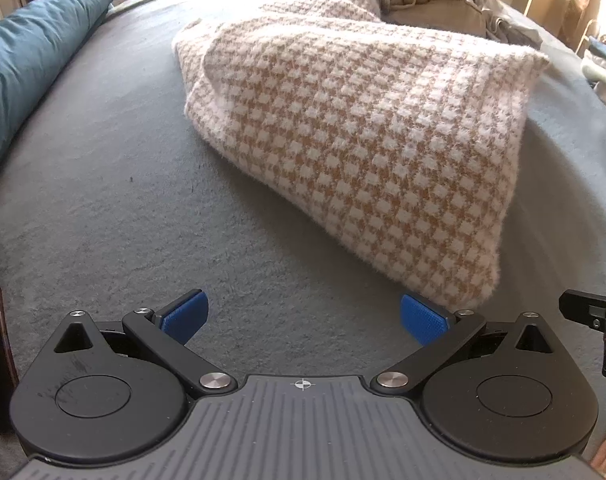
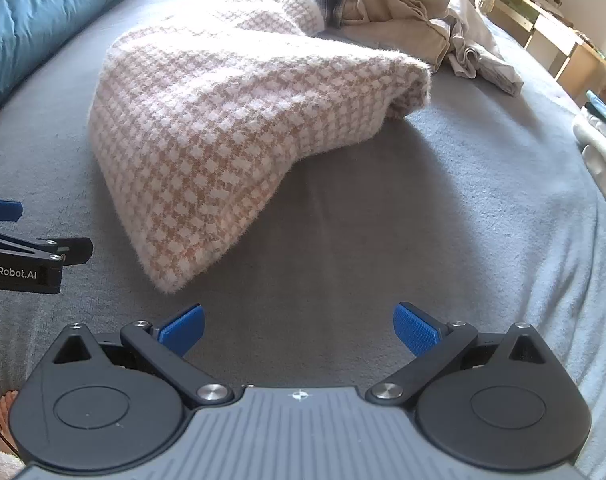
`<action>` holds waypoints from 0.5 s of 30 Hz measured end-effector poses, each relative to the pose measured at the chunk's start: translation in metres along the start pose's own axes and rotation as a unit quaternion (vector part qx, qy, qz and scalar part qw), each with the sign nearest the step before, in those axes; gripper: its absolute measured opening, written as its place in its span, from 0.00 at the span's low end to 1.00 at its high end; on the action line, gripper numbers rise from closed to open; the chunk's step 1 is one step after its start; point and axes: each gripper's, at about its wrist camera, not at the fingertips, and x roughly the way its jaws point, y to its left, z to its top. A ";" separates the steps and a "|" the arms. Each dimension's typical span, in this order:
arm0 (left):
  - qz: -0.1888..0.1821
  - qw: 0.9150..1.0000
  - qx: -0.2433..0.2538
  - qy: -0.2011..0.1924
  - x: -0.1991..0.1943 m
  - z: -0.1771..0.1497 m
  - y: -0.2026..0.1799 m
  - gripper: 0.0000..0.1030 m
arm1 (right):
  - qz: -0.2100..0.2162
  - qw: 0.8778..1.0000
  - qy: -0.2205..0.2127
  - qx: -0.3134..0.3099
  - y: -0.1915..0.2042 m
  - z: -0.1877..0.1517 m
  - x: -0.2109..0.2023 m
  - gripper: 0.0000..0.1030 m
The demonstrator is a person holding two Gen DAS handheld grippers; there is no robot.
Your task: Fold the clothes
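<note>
Both your left claw and right claw gape wide and empty before the houndstooth sweater, lying doubled over on the bed, with a rumpled clothes heap unfolded beyond.

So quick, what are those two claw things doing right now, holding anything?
Left gripper: open, holding nothing; the checked knit garment lies just ahead.
Right gripper: open, holding nothing, above the grey bedcover.
</note>
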 end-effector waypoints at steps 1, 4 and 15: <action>0.000 1.000 0.001 -0.004 -0.001 0.001 0.000 1.00 | -0.001 1.000 0.000 0.000 0.000 0.000 0.000 1.00; 0.001 1.000 0.003 -0.014 -0.003 0.004 0.000 1.00 | -0.003 1.000 0.001 -0.001 -0.001 0.001 -0.001 1.00; -0.009 0.999 0.014 -0.046 -0.022 0.012 -0.015 1.00 | -0.012 1.000 0.003 -0.002 -0.003 0.004 -0.004 1.00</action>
